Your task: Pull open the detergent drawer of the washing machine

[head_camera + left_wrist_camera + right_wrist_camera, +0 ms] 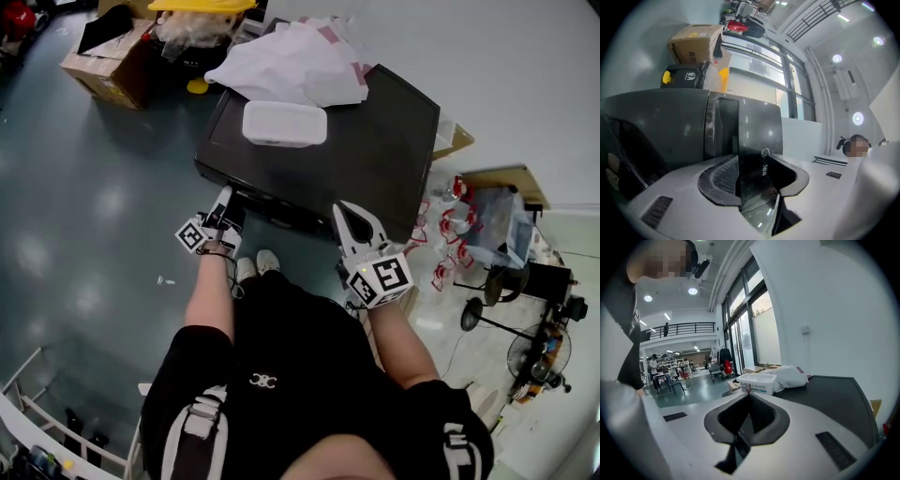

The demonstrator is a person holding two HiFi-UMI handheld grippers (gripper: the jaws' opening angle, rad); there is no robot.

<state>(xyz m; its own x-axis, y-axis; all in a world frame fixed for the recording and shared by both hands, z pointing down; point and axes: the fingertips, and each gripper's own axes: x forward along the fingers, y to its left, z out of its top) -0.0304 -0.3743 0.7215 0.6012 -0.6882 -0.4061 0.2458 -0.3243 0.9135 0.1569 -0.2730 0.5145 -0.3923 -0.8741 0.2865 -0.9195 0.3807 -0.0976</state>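
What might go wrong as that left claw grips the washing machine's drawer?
The left gripper pinches the glossy detergent drawer front by its sides, so a pull may make it slip off. The white tub and the white heap lie loose on the washing machine top; a hard tug might jolt them.

Head view: the washing machine (375,141) fills the upper middle of the frame. A tub (284,123) sits on its top, toward the left, and a heap of bags (300,61) lies above that. A cardboard box (108,61) rests on the floor at upper left, and a fan (539,352) stands at lower right. My left gripper (225,199) meets the machine's lower left corner, with the detergent drawer (757,154) front between its jaws, touching both. My right gripper (345,217) is just right of it, jaws together.
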